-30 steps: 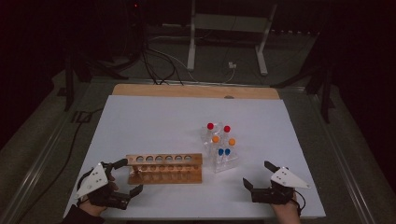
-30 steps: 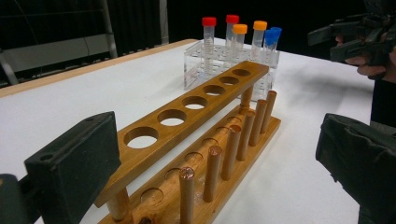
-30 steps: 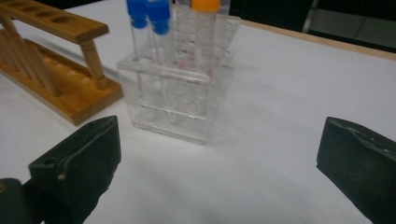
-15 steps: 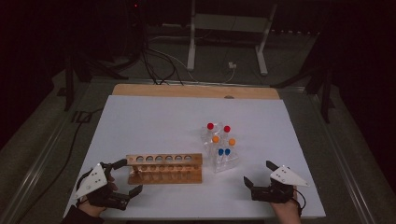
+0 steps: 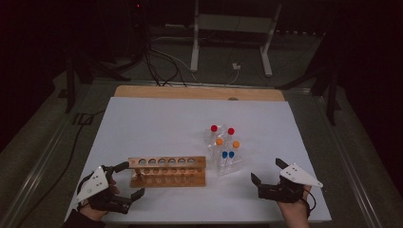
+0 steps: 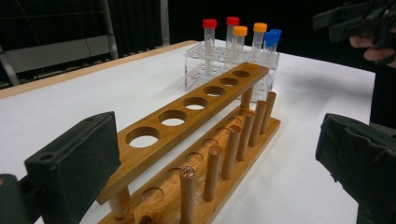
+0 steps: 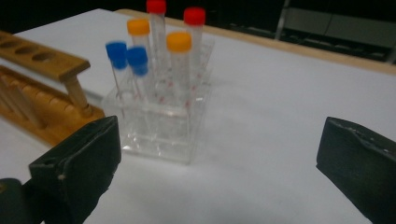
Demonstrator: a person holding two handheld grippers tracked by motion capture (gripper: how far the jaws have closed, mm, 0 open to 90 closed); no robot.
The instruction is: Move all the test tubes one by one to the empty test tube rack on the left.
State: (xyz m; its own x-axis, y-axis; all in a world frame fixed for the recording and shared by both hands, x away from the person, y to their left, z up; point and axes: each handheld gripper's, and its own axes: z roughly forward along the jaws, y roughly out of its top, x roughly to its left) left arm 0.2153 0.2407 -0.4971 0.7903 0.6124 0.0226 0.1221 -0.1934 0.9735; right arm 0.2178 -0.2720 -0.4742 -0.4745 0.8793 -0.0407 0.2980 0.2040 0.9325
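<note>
An empty wooden tube rack (image 5: 167, 171) lies on the white table near the front. To its right a clear plastic rack (image 5: 227, 164) holds capped tubes: two red (image 5: 214, 128), two orange (image 5: 219, 141), two blue (image 5: 224, 154). My left gripper (image 5: 132, 180) is open at the wooden rack's left end. In the left gripper view the wooden rack (image 6: 196, 126) runs away between the wide-apart jaws of the left gripper (image 6: 215, 140). My right gripper (image 5: 266, 169) is open, right of the clear rack. In the right gripper view the clear rack (image 7: 159, 126) stands ahead of the right gripper (image 7: 219, 154).
The white table sheet (image 5: 157, 123) ends at a wooden strip (image 5: 199, 92) at the back. Beyond it are a dark floor, cables and a metal stand (image 5: 228, 42). The right hand and its gripper (image 6: 359, 21) show far off in the left gripper view.
</note>
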